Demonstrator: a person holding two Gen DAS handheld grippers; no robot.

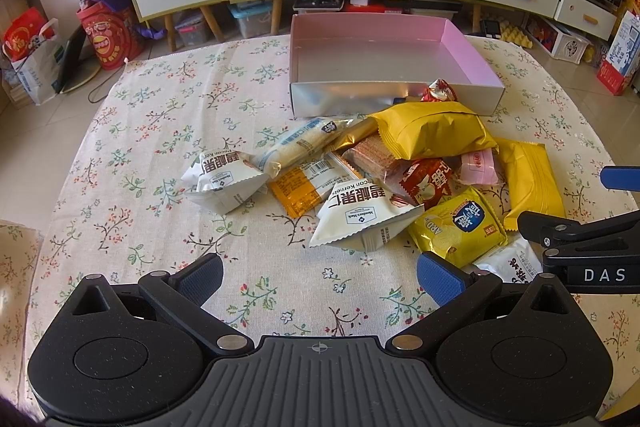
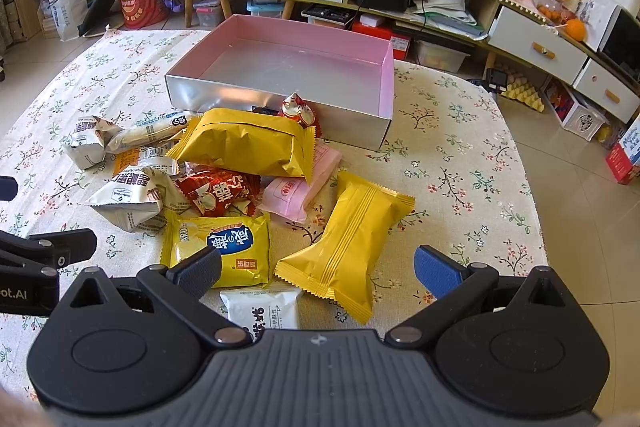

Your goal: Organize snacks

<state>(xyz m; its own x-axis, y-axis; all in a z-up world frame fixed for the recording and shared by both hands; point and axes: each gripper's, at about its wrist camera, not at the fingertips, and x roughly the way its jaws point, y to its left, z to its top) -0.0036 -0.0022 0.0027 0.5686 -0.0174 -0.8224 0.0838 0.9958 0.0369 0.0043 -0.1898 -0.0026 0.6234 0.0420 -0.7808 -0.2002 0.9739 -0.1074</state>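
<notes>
The snacks, a loose pile of sealed wrappers, lie on the floral tablecloth (image 1: 160,131) just in front of the box. Nearest the right gripper (image 2: 320,267) are a white packet with black characters (image 2: 262,309), a yellow square packet with a blue oval label (image 2: 224,247) and a plain yellow pillow pack (image 2: 348,247). The right gripper hovers above these with its jaws spread wide and nothing between them. The left gripper (image 1: 320,273) hovers above bare cloth, jaws equally wide, holding nothing; a white triangular nut packet (image 1: 360,215) lies just beyond it. Farther back lie a red packet (image 1: 428,183), a pink packet (image 2: 296,195), an orange packet (image 1: 300,191), a second white nut packet (image 1: 224,179) and a large yellow pillow pack (image 1: 432,131) resting on top. Behind the pile stands a shallow rectangular cardboard box with silver outer walls and pink inner walls (image 1: 460,43). A small red-and-white wrapped sweet (image 1: 438,91) touches its near wall.
</notes>
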